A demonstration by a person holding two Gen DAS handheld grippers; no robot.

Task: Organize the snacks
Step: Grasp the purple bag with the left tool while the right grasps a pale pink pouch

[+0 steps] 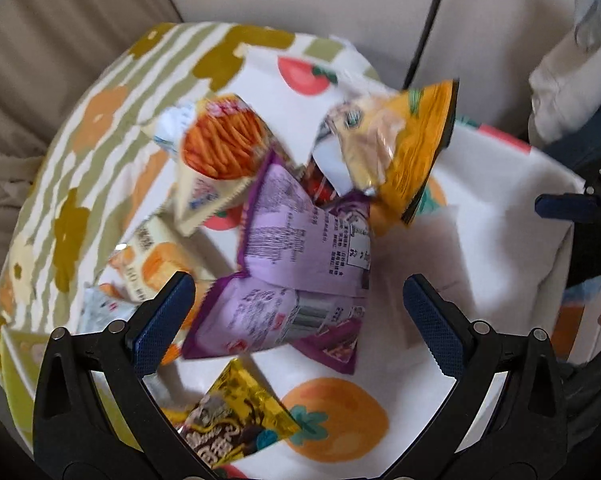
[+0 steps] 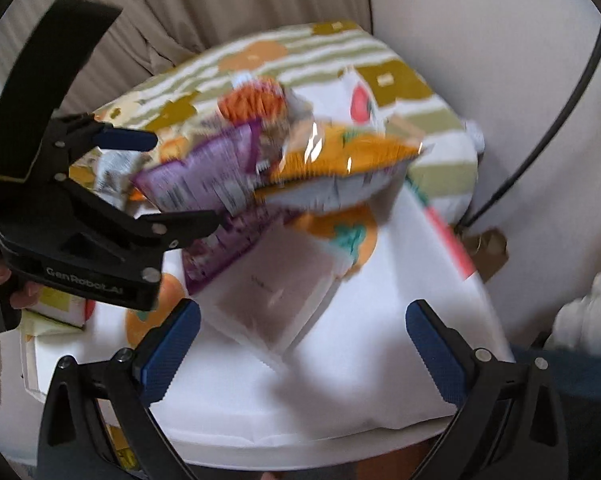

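Midway through sorting, both hand-held grippers hover with jaws spread apart and empty over a heap of snack packets on a fruit-print cloth (image 1: 500, 240) that hides whatever carries it. The left hand-held gripper (image 1: 298, 312) hangs directly above the purple packets (image 1: 300, 240) at the heap's centre; the right hand-held gripper (image 2: 302, 344) hangs nearer the cloth's near edge, above a pale flat pouch (image 2: 276, 284). An orange packet (image 1: 416, 148) leans, tilted, on the heap's far right side, and a carrot-stick packet (image 1: 224, 140) lies at its far left. A gold packet (image 1: 236, 412) lies apart toward the near edge. Motion blur softens both views. The packets overlap and lean on one another, so a grip on a lower purple packet could probably drag or topple its neighbours. The slick, puffed film may also slip from the pads, and a hard clamp could crush the contents.
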